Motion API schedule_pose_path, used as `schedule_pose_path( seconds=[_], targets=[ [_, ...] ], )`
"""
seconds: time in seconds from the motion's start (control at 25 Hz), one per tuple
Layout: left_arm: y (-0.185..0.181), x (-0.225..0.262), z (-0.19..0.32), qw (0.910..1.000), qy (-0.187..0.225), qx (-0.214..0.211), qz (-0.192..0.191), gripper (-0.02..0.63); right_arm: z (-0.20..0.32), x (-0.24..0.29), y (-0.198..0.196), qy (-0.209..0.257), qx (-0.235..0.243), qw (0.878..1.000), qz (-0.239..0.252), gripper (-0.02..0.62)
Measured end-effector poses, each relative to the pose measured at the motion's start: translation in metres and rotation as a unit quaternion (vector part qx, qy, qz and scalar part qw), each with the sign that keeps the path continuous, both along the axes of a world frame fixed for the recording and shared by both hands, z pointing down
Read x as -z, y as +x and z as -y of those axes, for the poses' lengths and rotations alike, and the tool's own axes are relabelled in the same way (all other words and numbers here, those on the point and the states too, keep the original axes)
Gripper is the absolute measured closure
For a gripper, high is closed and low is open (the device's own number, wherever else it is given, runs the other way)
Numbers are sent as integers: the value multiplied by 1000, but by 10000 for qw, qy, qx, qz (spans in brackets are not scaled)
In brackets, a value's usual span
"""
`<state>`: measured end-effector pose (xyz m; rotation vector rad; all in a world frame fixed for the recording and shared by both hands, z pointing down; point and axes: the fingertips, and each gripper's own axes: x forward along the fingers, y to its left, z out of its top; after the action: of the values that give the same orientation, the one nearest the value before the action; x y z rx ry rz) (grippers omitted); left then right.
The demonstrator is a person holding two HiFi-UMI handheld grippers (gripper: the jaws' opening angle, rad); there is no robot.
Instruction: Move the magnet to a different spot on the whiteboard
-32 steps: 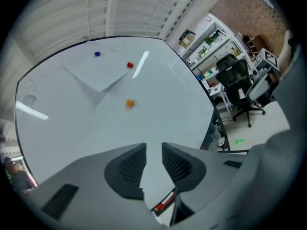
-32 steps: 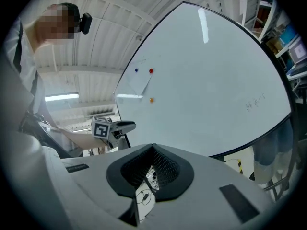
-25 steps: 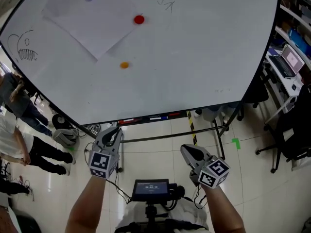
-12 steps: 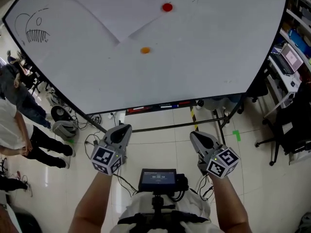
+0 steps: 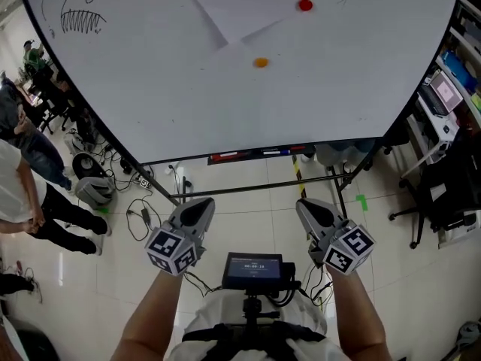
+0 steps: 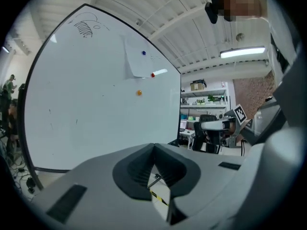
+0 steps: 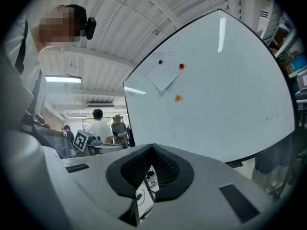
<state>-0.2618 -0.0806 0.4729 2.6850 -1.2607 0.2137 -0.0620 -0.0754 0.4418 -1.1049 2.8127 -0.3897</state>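
The whiteboard (image 5: 150,89) fills the top of the head view. An orange magnet (image 5: 260,62) sticks to it just below a pinned paper sheet (image 5: 240,6); a red magnet (image 5: 304,5) holds the sheet's corner. The left gripper view also shows the orange magnet (image 6: 138,93), the red magnet (image 6: 153,74) and a blue magnet (image 6: 143,53). My left gripper (image 5: 197,210) and right gripper (image 5: 312,209) hang low over the floor, well short of the board. Both are shut with nothing between the jaws, as seen on the left gripper (image 6: 153,147) and the right gripper (image 7: 152,147).
A fish sketch (image 5: 75,10) sits at the board's upper left. The marker tray (image 5: 259,155) and stand legs (image 5: 331,183) lie below the board. People (image 5: 22,164) stand at the left, cables (image 5: 139,201) lie on the floor, a desk with a laptop (image 5: 443,96) is at the right.
In the head view the board, sheet and magnets have slid rightward and the fish sketch has come fully into view. Both grippers have shifted slightly right, staying low below the board.
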Motion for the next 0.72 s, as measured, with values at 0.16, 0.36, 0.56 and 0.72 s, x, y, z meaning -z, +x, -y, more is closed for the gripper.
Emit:
schedule_pose_path(
  seconds=[0.16,0.36,0.56,0.72],
  targets=[
    [-17,-7,-22,9998,-82,-136,-147,570,-19,-4,-29,-87,22,10000,34,564],
    [-44,-17,-45,9993,-168,-275,-180,571,-36,-12,-58,-258,9,9995,199,565],
    [-65,-22,-62,9992,-206,-297,-179,571,-52,-16,-82,-323,37,9991,271,565],
    [-72,-23,-74,9992,-172,-284,-207,570,-64,-16,-95,-310,114,9992,243,565]
  ],
)
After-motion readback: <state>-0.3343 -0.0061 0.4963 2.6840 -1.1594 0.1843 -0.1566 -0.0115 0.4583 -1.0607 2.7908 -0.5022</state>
